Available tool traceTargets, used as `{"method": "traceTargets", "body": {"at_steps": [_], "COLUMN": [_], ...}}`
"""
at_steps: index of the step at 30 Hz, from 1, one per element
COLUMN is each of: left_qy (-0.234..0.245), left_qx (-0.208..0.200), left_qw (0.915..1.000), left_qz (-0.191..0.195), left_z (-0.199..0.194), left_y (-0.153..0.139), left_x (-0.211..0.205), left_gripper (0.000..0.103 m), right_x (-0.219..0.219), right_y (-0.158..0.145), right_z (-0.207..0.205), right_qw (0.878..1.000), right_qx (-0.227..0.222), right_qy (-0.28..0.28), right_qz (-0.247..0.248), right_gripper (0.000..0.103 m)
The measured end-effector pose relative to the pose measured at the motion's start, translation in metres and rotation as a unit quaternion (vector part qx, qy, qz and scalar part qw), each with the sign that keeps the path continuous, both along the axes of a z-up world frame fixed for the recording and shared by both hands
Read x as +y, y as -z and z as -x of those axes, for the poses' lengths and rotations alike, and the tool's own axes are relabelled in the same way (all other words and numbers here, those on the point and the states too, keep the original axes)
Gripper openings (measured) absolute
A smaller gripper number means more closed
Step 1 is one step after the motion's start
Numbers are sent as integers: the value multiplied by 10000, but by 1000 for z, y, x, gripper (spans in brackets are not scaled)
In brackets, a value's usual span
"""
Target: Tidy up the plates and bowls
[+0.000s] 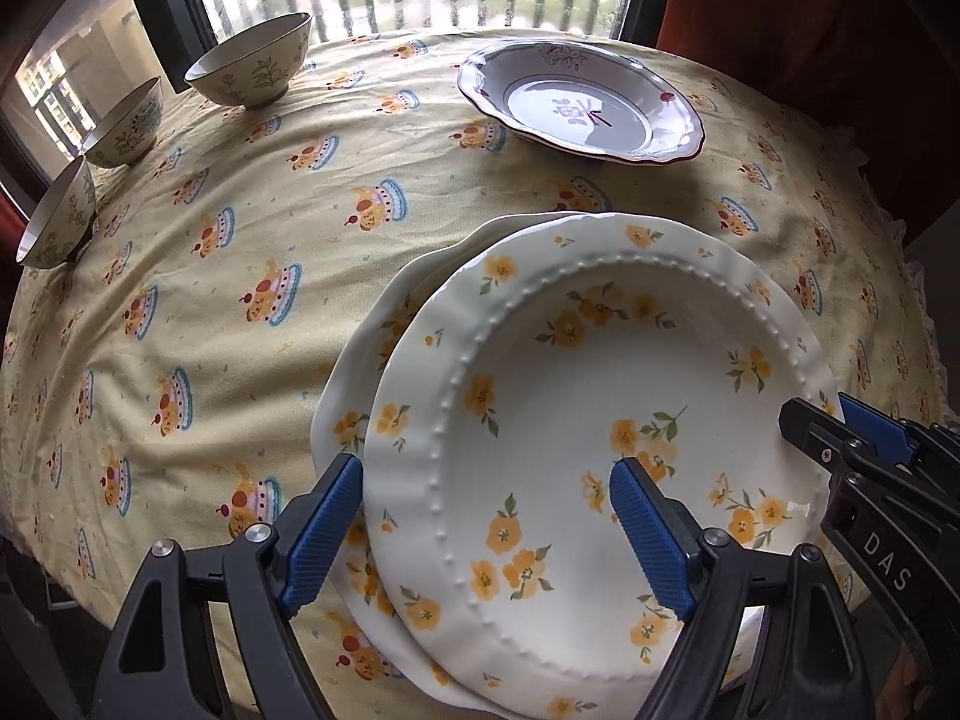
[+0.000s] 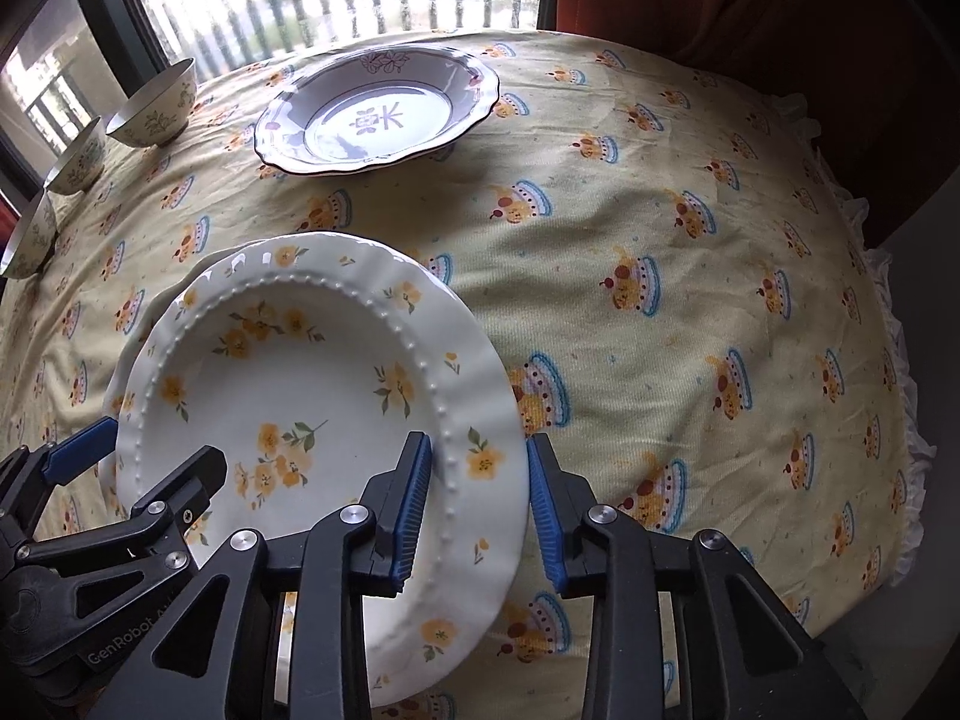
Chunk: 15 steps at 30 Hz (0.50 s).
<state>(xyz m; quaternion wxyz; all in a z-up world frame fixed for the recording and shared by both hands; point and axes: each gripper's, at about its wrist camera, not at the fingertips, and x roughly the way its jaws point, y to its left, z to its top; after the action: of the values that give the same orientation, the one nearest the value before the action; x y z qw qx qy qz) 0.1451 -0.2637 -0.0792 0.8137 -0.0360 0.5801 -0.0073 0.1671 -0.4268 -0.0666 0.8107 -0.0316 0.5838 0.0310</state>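
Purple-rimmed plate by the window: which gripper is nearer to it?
Right, only slightly. The right gripper straddles the yellow-flower plate at its right rim, more directly below the purple-rimmed plate. The left gripper straddles that plate's opposite rim, further aside.

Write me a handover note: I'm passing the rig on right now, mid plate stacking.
Left hand-held gripper: open, jaws straddling the top floral plate's left rim.
Right hand-held gripper: jaws narrow around its right rim; grip unclear.
Things: top floral plate lies off-centre over the lower floral plate; purple-patterned plate alone further back; three bowls separate at far left.
Done: floral plates stacked.
Left, probably: centre them, add the purple-patterned plate, nest the bowls.
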Motion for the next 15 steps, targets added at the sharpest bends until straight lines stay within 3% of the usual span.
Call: {"method": "traceTargets", "body": {"at_steps": [9,15], "left_qy": [139,260], "left_qx": [-41,-189], "left_qw": [9999,9993], "left_qz": [35,214], "left_z": [2,-2], "left_y": [-5,-14], "left_x": [8,20], "left_gripper": [86,86], "right_x": [14,13], "right_y": [12,8], "right_z": [0,-1], "right_qw": [9999,9988], "right_qx": [95,120], "right_qy": [14,462], "right_qz": [32,-140], "right_gripper": [42,43]}}
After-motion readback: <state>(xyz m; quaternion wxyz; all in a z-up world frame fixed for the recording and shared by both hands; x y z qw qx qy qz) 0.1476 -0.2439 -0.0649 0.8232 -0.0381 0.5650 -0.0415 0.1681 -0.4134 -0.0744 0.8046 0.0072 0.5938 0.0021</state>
